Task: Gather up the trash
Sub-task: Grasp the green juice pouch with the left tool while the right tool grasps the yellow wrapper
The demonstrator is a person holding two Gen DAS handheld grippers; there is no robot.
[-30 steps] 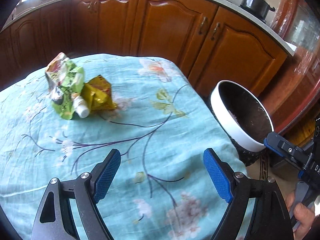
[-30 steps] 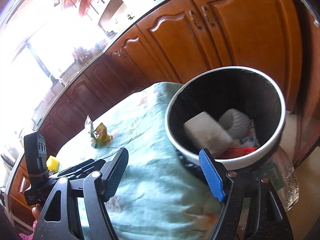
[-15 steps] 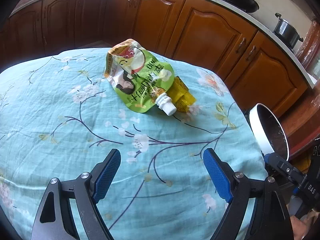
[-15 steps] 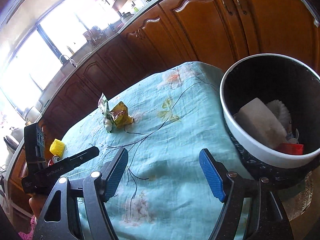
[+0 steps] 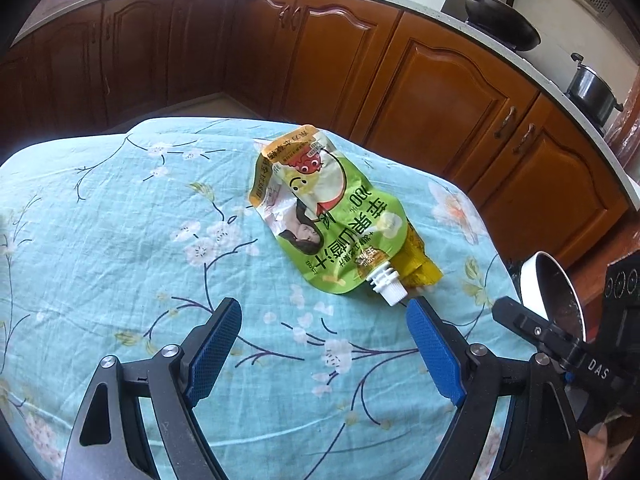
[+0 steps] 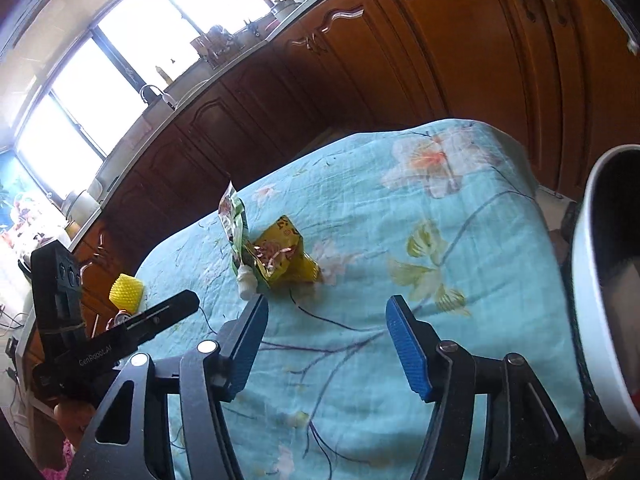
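Observation:
A crumpled green drink pouch (image 5: 328,216) with a white spout lies on the teal flowered tablecloth (image 5: 120,240), partly over a yellow wrapper (image 5: 420,268). My left gripper (image 5: 324,344) is open and empty, just short of the pouch's spout. In the right wrist view the pouch (image 6: 234,220) and the yellow wrapper (image 6: 280,256) lie ahead of my right gripper (image 6: 326,340), which is open and empty above the cloth. The white-rimmed black trash bin (image 6: 596,280) stands off the table's right edge and also shows in the left wrist view (image 5: 556,292).
Brown kitchen cabinets (image 5: 440,80) run behind the table, with a wok (image 5: 500,24) and a pot (image 5: 592,88) on the counter. A yellow textured object (image 6: 126,292) sits beyond the table's left side. The other gripper's body shows at each view's edge.
Both grippers have swung left from the bin toward the trash. The pouch and wrapper now appear closer and more central. Both grippers stay open.

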